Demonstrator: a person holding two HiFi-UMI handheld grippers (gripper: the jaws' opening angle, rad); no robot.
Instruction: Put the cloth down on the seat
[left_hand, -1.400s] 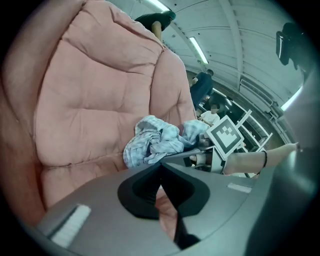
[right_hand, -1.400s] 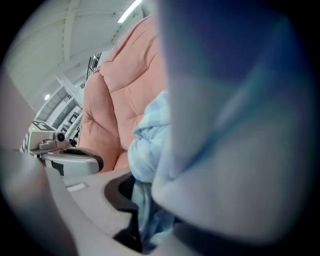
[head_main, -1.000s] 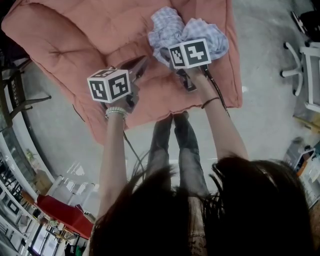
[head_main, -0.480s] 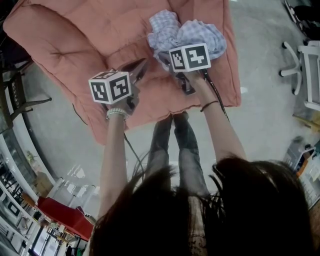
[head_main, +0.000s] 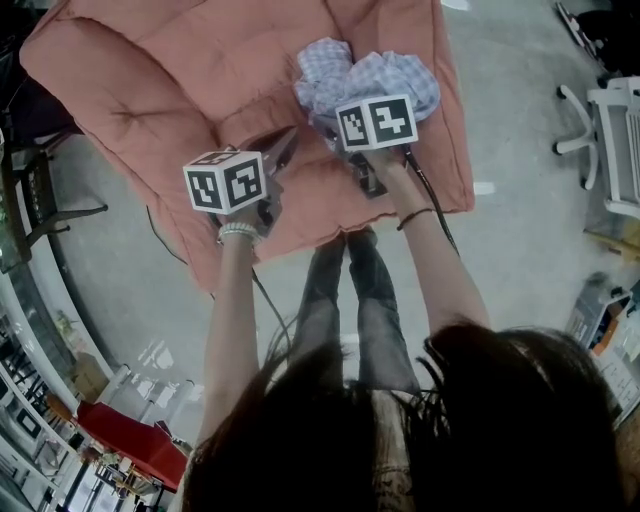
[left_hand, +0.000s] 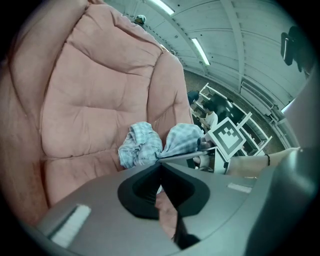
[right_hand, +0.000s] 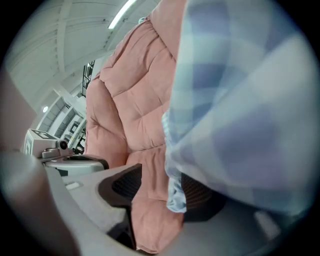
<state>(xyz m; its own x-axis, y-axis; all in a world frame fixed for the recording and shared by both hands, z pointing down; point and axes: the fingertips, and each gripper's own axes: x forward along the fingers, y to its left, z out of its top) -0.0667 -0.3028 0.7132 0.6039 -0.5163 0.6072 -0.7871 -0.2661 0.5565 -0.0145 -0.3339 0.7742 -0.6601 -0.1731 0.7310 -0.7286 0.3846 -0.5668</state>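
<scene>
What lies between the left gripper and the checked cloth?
Only bare pink seat cushion separates the left gripper from the cloth, as the head view shows.

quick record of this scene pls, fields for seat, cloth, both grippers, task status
seat: pink quilted seat, back and base both padded
cloth: blue-and-white checked cloth, bunched up on the seat
left gripper: left gripper, jaws together, nothing in them, short of the cloth
right gripper: right gripper, jaws have just been opening and stand apart; a cloth edge hangs between them, not clamped
task status: cloth lies on the seat, right gripper not yet drawn clear of it
</scene>
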